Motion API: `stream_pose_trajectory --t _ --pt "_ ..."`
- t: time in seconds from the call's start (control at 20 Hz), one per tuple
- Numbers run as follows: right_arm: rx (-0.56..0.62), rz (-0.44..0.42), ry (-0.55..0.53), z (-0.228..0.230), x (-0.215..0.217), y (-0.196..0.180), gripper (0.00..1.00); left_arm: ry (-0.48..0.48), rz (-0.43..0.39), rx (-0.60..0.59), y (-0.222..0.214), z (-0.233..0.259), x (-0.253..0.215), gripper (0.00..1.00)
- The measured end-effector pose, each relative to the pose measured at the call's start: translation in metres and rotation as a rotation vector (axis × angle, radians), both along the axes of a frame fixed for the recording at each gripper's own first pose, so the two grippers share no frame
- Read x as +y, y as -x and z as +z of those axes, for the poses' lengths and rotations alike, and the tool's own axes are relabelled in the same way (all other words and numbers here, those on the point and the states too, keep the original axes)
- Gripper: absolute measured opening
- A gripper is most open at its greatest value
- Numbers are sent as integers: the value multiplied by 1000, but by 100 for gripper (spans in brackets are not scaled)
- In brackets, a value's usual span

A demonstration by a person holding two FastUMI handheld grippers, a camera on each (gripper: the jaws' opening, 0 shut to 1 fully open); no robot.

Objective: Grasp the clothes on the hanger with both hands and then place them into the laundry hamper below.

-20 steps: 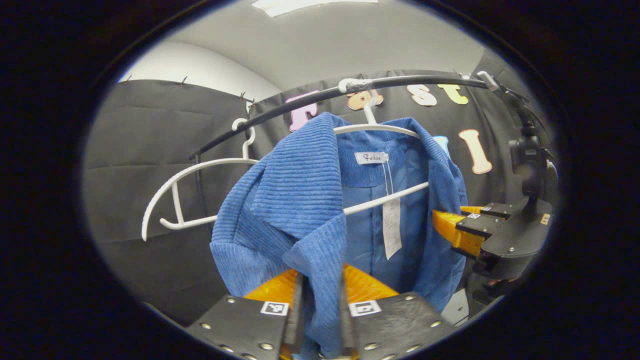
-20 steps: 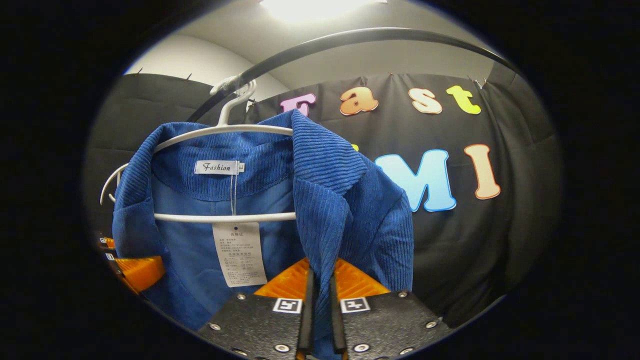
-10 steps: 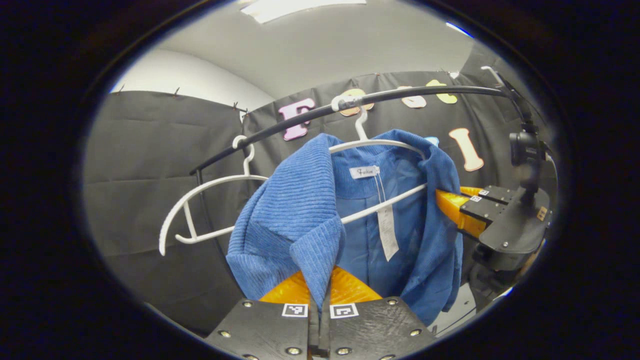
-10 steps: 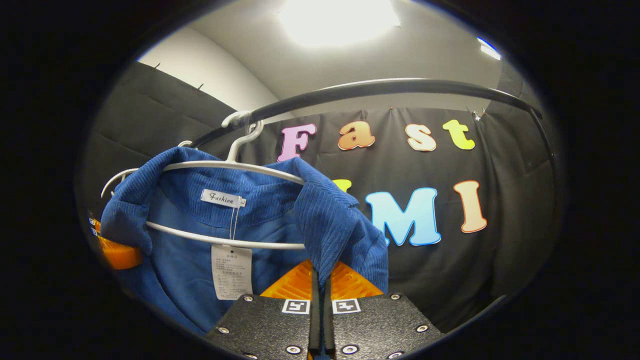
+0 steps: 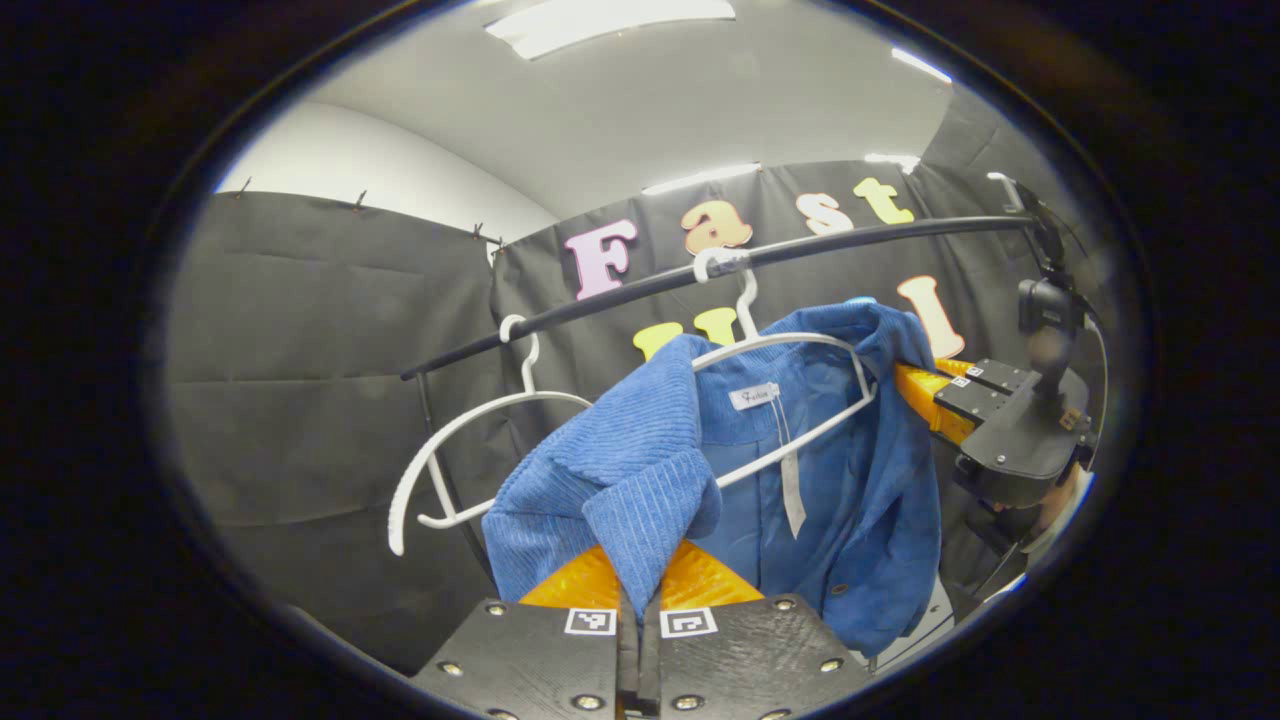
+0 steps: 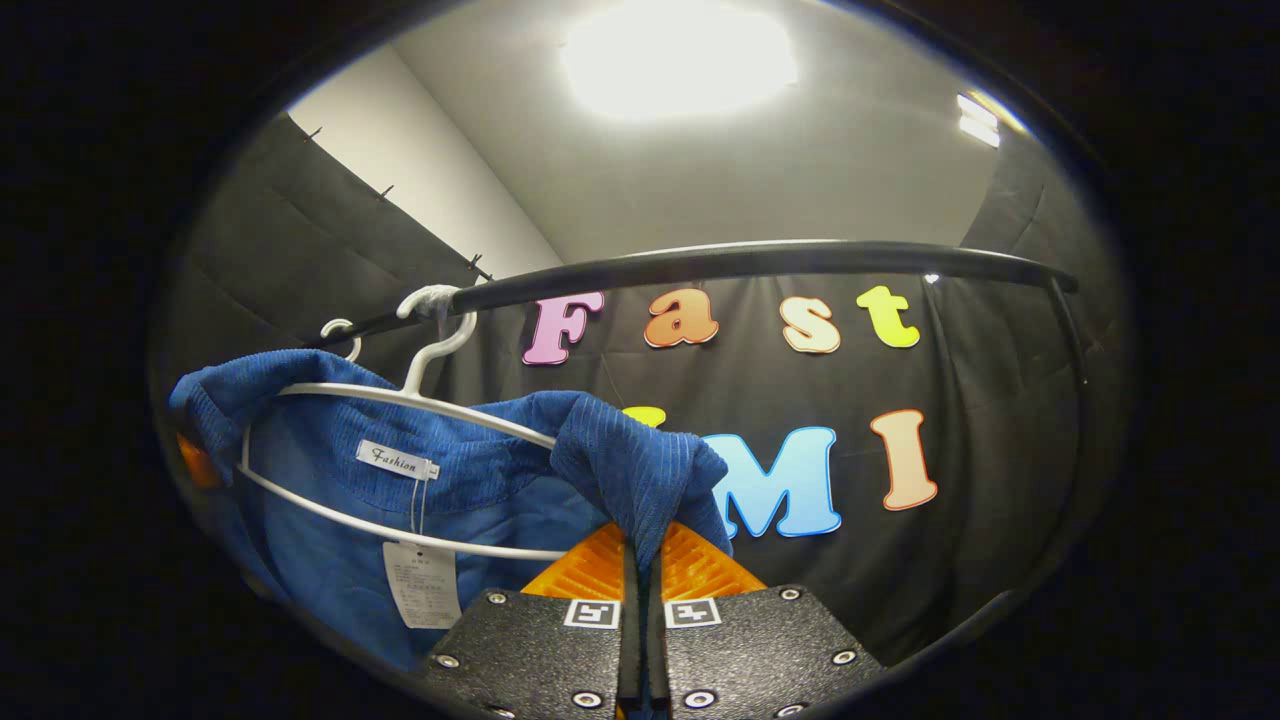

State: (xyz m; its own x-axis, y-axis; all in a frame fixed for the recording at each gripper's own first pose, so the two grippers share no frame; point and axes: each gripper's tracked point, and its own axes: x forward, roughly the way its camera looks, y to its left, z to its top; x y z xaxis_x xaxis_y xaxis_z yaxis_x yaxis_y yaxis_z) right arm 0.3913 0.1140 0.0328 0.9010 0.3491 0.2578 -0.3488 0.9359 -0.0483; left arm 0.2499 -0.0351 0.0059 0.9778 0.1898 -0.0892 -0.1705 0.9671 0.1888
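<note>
A blue ribbed jacket (image 5: 850,480) hangs on a white hanger (image 5: 790,345) from a black rail (image 5: 850,240). My left gripper (image 5: 640,580) is shut on its near lapel, which is pulled off the hanger's end. In the right gripper view, the same blue jacket (image 6: 330,520) drapes over the white hanger (image 6: 400,395), and my right gripper (image 6: 643,560) is shut on the other lapel. The right gripper (image 5: 930,395) also appears at the jacket's far shoulder in the left gripper view. A paper tag (image 6: 420,585) dangles from the collar.
A second, bare white hanger (image 5: 450,450) hangs on the same rail to the left of the jacket. The rail (image 6: 780,262) runs overhead in the right gripper view. Black cloth walls close in behind.
Both grippers closed tighter on the lapels and pulled them toward me and down. The jacket's shoulders have slid off the hanger's ends, and the rail sits higher relative to both cameras.
</note>
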Motion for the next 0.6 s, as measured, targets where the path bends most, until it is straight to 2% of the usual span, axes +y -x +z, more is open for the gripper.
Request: stream_pose_trajectory --t 0.25,0.6 --pt "-10 -35 -2 9 -10 -19 2 37 -17 -16 9 22 11 1" --pt "-42 -81 -3 18 -26 -42 2 -42 -12 -103 20 73 36 0"
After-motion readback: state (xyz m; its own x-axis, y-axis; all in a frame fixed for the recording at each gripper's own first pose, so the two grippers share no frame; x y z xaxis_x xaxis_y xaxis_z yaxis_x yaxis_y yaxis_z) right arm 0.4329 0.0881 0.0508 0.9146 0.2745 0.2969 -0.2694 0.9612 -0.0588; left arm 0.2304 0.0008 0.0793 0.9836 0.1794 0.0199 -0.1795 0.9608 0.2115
